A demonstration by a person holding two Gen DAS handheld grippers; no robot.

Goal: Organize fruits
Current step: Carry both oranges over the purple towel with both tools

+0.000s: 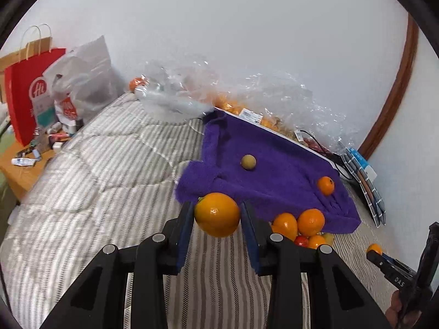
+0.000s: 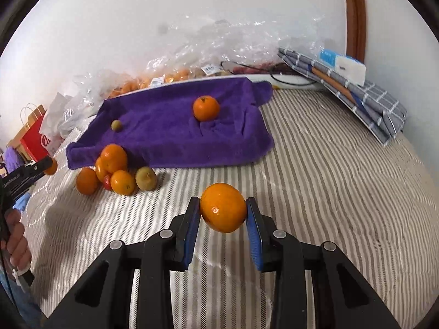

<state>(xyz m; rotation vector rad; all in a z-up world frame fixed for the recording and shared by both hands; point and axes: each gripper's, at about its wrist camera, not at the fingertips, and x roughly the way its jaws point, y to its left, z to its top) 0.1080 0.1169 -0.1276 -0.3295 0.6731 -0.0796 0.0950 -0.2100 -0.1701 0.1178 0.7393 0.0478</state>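
1. The left gripper (image 1: pixel 217 215) is clamped on an orange (image 1: pixel 216 214), held above the striped bedcover (image 1: pixel 109 192), just in front of the purple towel (image 1: pixel 274 170).
2. The right gripper (image 2: pixel 222 209) grips a second orange (image 2: pixel 222 207), also in front of the towel.
3. A fruit pile (image 2: pixel 118 172) lies at the towel's front corner; a tangerine (image 2: pixel 206 108) and a small green fruit (image 2: pixel 116 125) rest on the towel.

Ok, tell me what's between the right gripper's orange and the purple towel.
Nothing visible. The right gripper holds its orange above bare striped bedding, and the path to the purple towel looks clear; the fruit pile lies off to the left.
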